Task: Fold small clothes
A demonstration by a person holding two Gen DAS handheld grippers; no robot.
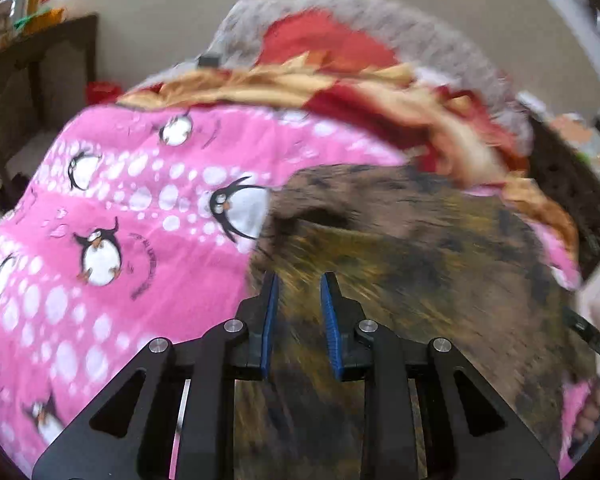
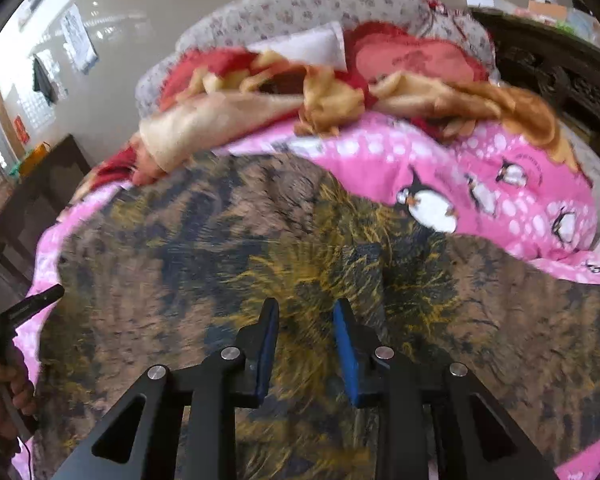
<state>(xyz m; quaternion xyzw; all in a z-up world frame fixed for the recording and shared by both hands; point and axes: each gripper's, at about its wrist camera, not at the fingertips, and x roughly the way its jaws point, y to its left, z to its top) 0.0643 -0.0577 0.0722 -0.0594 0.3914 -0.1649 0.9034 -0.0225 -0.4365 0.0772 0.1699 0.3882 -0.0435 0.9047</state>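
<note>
Brown-and-yellow patterned garment lies spread, unfolded, on pink penguin blanket; left gripper and right gripper hover narrowly parted, empty; folding all remains.

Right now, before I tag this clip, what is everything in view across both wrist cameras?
brown patterned garment: one, brown with yellow and dark marks, spread on the pink blanket, under both grippers.
pink blanket: one, pink with white dots and penguins, covering the bed.
red and tan blanket: one, crumpled behind the pink one.
floral pillow: one, grey-white, at the far end.
dark wooden furniture: one piece, beside the bed.
left gripper: black with blue pads, fingers apart, nothing between them.
right gripper: the same, fingers apart over the garment.
hand: one, holding the left gripper's handle.
</note>
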